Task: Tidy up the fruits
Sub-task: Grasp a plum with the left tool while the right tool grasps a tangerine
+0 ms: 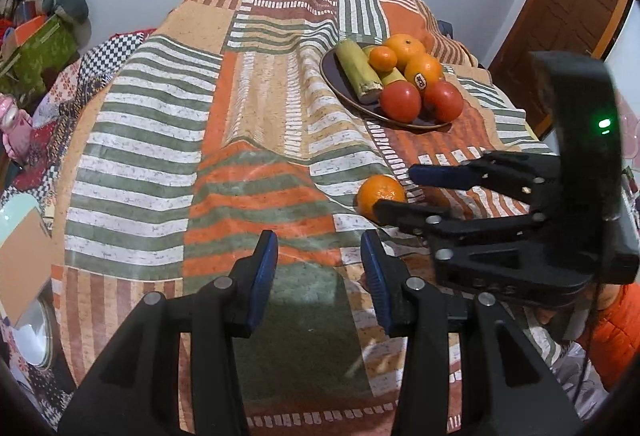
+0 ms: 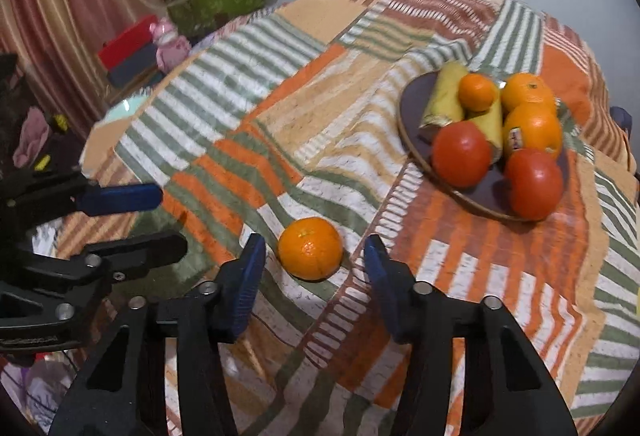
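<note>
A loose orange lies on the striped patchwork cloth, just ahead of my right gripper, which is open with a finger on each side of it, not touching. The orange also shows in the left wrist view, partly behind the right gripper. A dark plate holds oranges, two red tomatoes and yellow-green stalks; the plate shows in the left wrist view too. My left gripper is open and empty over the cloth, and shows at the left in the right wrist view.
The cloth is wrinkled with folds near the plate. A green box, a red box and a pink toy sit off the left edge. A wooden door stands at the far right.
</note>
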A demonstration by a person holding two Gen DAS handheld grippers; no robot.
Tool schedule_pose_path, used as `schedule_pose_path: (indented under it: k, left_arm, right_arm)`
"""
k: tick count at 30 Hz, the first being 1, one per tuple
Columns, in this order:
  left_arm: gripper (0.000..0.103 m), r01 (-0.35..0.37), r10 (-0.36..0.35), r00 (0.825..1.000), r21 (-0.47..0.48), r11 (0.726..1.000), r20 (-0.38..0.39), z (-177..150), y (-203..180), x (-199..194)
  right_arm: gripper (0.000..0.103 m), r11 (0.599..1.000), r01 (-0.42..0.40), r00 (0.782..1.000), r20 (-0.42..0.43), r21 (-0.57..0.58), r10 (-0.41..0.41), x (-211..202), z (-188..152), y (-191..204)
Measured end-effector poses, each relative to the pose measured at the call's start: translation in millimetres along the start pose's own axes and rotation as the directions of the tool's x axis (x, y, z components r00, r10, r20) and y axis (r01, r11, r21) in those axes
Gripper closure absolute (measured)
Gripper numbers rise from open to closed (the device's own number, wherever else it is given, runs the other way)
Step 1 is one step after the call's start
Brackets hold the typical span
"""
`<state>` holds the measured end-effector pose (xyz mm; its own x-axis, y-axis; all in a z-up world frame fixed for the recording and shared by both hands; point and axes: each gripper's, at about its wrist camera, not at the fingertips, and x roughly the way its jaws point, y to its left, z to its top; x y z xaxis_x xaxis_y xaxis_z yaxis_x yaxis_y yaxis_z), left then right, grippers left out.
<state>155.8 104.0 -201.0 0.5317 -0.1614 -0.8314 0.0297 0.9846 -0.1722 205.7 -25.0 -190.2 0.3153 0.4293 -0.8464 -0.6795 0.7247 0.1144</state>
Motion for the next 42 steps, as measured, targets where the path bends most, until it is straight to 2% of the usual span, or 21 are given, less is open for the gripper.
schedule_pose_path:
  k: [4,6,8,12,17,19,22,25,27,30,36,42]
  left_arm:
    - [0.06,-0.009,0.009,1.0,-0.016,1.0,-0.01,-2.3,0.9,3.8]
    - [0.06,-0.006,0.006,1.0,-0.023,1.0,-0.015,-3.7,0.2,5.1]
    - [0.06,0.003,-0.004,1.0,-0.028,1.0,-0.021,-5.3,-1.7,4.8]
    - [0.06,0.016,-0.016,1.0,-0.009,1.0,-0.021,-8.9,-9.6,2.5]
    - [0.06,0.057,-0.055,0.996,0.031,0.998,-0.068,-17.0,-28.8,13.4]
    - [0.06,0.045,-0.041,0.997,0.055,0.997,-0.069,-20.5,-37.6,17.9]
    - [0.069,0.035,-0.029,0.997,0.087,0.996,-0.071,-22.8,-46.0,22.3]
    - [0.071,0.023,-0.015,0.997,0.1,0.995,-0.076,-22.2,-50.0,27.1]
    - [0.077,0.014,-0.006,0.997,0.105,0.994,-0.08,-20.5,-49.5,28.6]
    - [0.078,0.03,-0.021,0.996,0.093,0.995,-0.091,-18.4,-44.5,28.7]
    - [0.078,0.009,-0.003,0.998,0.103,0.995,-0.061,-11.5,-44.5,15.9]
    - [0.078,0.006,-0.008,1.0,0.135,0.991,0.011,20.4,-59.1,1.7]
  right_arm:
    - [0.063,1.0,-0.008,0.999,-0.04,-0.006,0.007,9.8,1.1,-0.2]
    - [0.068,1.0,-0.014,0.999,-0.046,-0.016,0.013,9.5,1.4,0.7]
    - [0.068,1.0,-0.004,0.999,-0.037,-0.022,0.003,6.9,0.9,1.6]
    - [0.069,1.0,-0.016,1.0,0.003,-0.005,0.016,-12.2,-5.5,-1.0]
    - [0.069,0.998,0.034,0.997,0.075,0.046,-0.037,-41.8,-14.5,-15.8]
    - [0.069,0.996,0.041,0.994,0.093,0.082,-0.049,-53.7,-19.6,-27.9]
    - [0.069,0.992,0.055,0.992,0.106,0.113,-0.068,-64.7,-26.2,-40.1]
    - [0.069,0.988,0.05,0.989,0.128,0.147,-0.069,-75.9,-34.0,-51.9]
    - [0.068,0.985,0.054,0.987,0.14,0.162,-0.077,-82.3,-38.8,-56.3]
    - [0.068,0.983,0.062,0.984,0.156,0.176,-0.09,-88.8,-43.1,-60.8]
    - [0.068,0.978,0.063,0.978,0.181,0.198,-0.1,-95.1,-47.3,-72.4]
    - [0.068,0.975,0.078,0.971,0.208,0.207,-0.122,-101.6,-44.3,-82.8]
